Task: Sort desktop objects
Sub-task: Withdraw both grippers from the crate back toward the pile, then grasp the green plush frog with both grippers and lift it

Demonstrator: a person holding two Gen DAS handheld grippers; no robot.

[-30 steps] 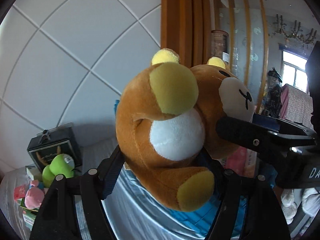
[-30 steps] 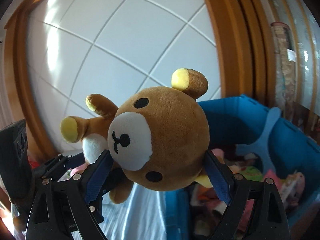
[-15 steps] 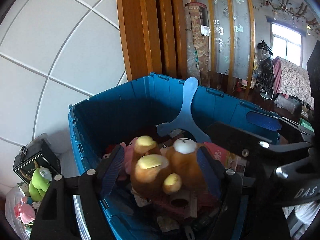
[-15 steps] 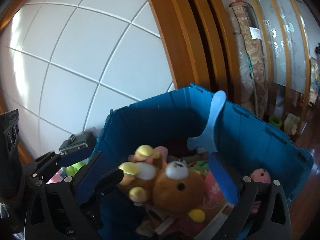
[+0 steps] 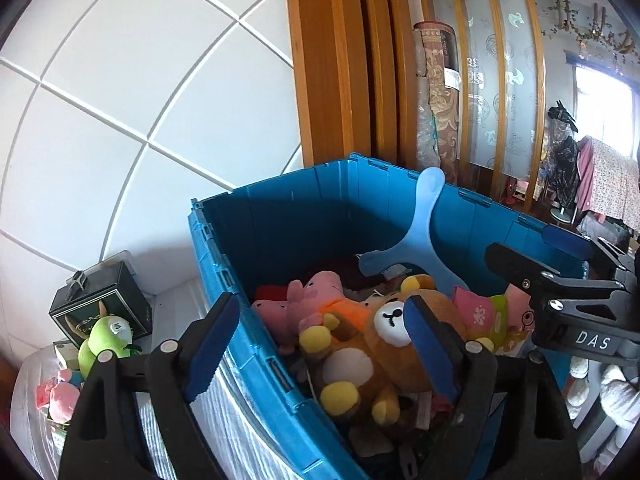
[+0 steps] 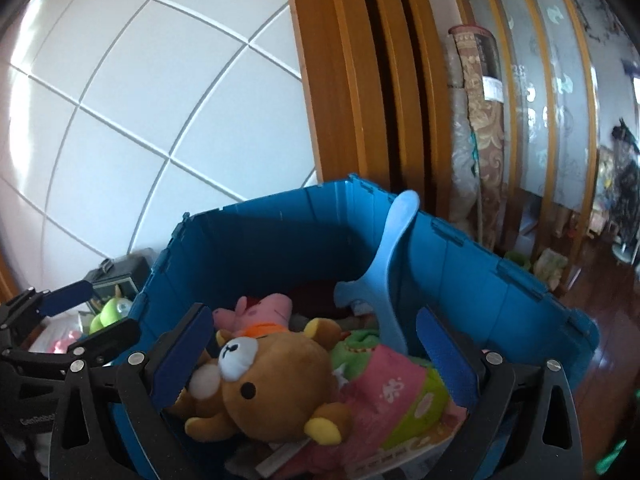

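Note:
A brown plush bear (image 5: pixel 360 360) (image 6: pixel 272 380) with yellow paws lies on its back on the pile of toys inside the blue crate (image 5: pixel 280 232) (image 6: pixel 260 248). My left gripper (image 5: pixel 320 320) hovers over the crate's near-left wall, jaws opening, its pads apart from the bear; it also shows at the left of the right wrist view (image 6: pixel 96 316). My right gripper (image 6: pixel 314 320) stands wide open above the bear's head without touching it. Its fingers also reach in from the right in the left wrist view (image 5: pixel 540 252).
The crate also holds a pink pig plush (image 5: pixel 316 292), a pink and green toy (image 6: pixel 392 384) and a light-blue three-armed plastic piece (image 5: pixel 420 248). Left of the crate stand a green plush (image 5: pixel 106 336) and a black box (image 5: pixel 100 304). A wooden door frame (image 5: pixel 332 80) rises behind.
A second ago both grippers held the bear in the air, left on its body, right on its head. Both have let go; the bear dropped into the crate and lies there.

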